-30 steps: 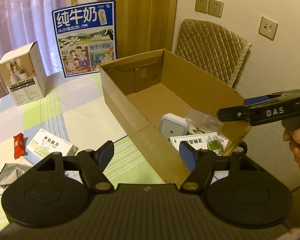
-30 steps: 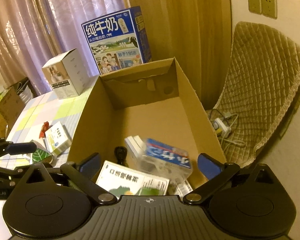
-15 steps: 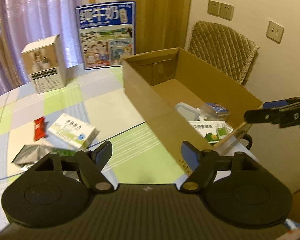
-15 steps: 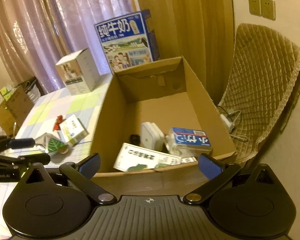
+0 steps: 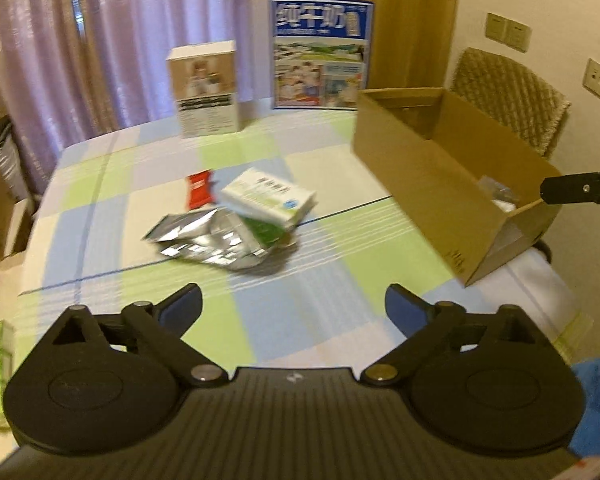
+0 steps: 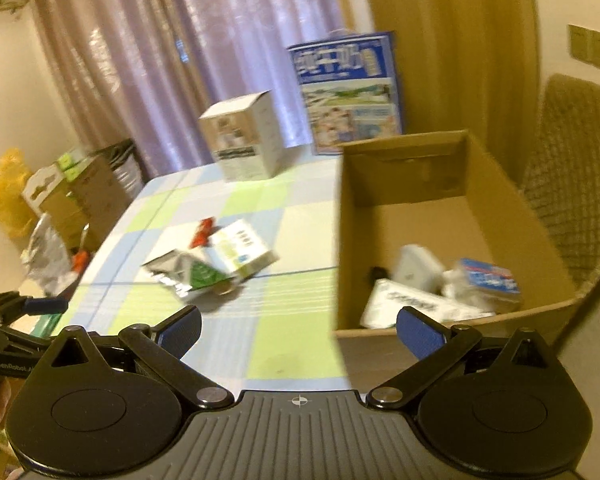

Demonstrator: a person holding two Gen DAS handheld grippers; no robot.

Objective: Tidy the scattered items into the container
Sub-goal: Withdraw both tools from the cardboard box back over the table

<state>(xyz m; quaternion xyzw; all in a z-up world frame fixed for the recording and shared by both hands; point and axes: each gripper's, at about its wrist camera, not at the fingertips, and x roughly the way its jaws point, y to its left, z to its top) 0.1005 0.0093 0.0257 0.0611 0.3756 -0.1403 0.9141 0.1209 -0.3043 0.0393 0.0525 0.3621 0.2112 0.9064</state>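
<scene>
Both views show the open cardboard box (image 5: 420,184) (image 6: 380,208) on the right of the checked tablecloth. Left of it lies a heap: a white-and-green medicine box (image 5: 268,200) (image 6: 242,250), a red packet (image 5: 199,194) (image 6: 203,232), a silver foil pouch (image 5: 204,240) (image 6: 168,270) and a green-leaf packet (image 5: 264,232). My left gripper (image 5: 292,300) hovers short of the heap, its jaws opening with nothing between them. My right gripper (image 6: 298,316) is open and empty near the box's front corner. Inside the box lie a white square device (image 6: 416,268), a blue-and-white pack (image 6: 488,280) and a white carton (image 6: 404,304).
A tall blue milk carton (image 5: 320,54) and a white-and-brown box (image 5: 206,88) stand at the table's far edge before the curtains. A quilted chair (image 5: 508,96) sits behind the cardboard box. Cartons and bags (image 6: 72,188) crowd the floor left of the table.
Both views have swung left, from the cardboard box toward the heap. The left jaws have spread wider. The blue-and-white pack, earlier by the right gripper, now lies in the box.
</scene>
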